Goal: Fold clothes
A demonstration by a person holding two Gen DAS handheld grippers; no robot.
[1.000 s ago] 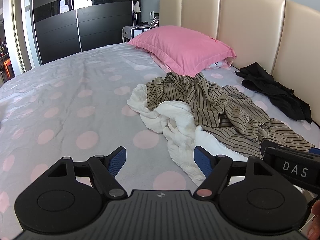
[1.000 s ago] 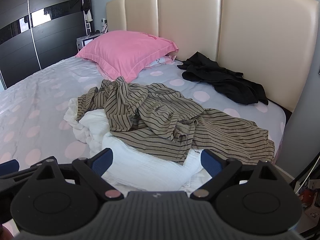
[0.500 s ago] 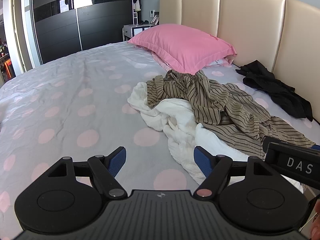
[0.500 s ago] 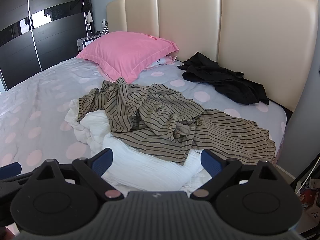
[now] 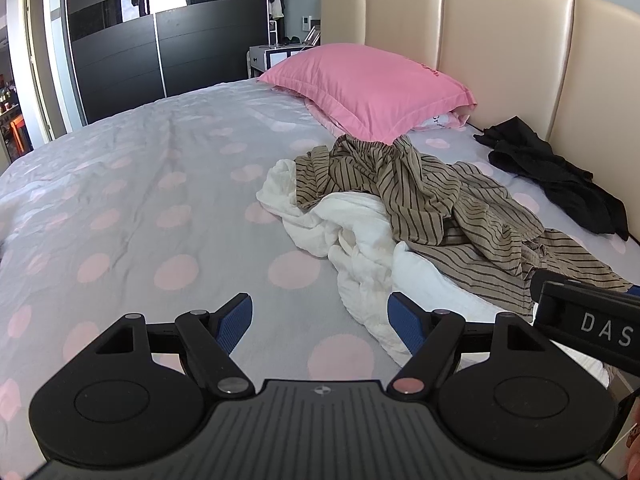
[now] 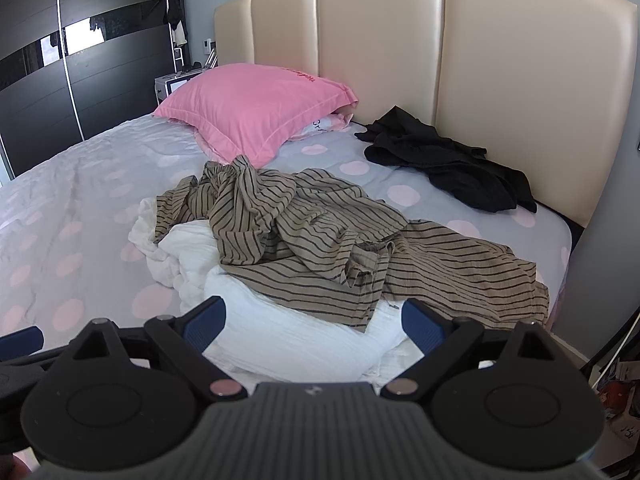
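Right wrist view shows both the left gripper and right gripper spread wide and empty, nothing folded yet, so next comes pinching the striped garment heaped just below the pink pillow.

The wide grey sheet with pink dots lies bare leftward, while the crumpled brown striped garment, white cloth, pink pillow and black garment crowd the headboard side.
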